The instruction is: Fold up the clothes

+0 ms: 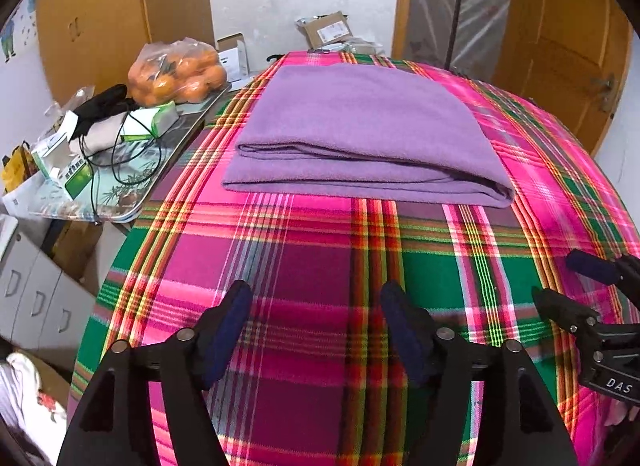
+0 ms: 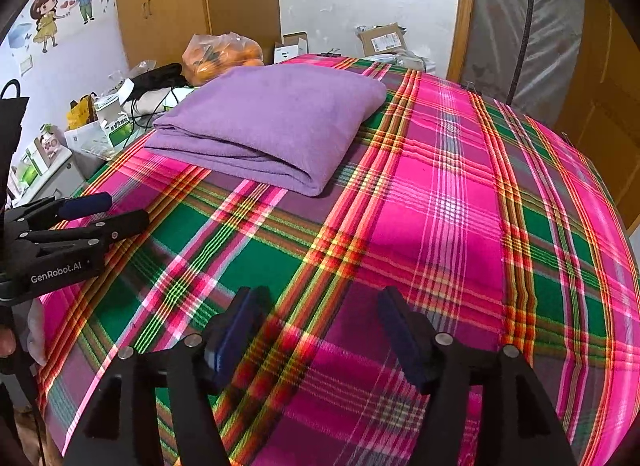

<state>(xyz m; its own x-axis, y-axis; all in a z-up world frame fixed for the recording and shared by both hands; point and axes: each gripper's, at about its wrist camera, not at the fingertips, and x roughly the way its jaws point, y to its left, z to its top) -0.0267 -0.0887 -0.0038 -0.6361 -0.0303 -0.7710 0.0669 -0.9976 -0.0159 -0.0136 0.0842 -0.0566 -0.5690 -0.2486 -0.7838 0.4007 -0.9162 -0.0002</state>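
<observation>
From my left tongs (image 1: pixel 316 302), spread wide and empty, the folded purple cloth (image 1: pixel 360 133) lies ahead on the plaid table (image 1: pixel 320 250). From my right tongs (image 2: pixel 316 306), also spread, the cloth (image 2: pixel 272 121) hides part of the orange bag (image 2: pixel 220 53).

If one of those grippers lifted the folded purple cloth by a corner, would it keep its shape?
Probably not. The purple cloth looks soft and fleecy, with rounded, sagging folds, so its layers would likely flop open. It seems light for its bulk. Pushed instead, it might drag on the plaid cover and bunch rather than slide.
</observation>
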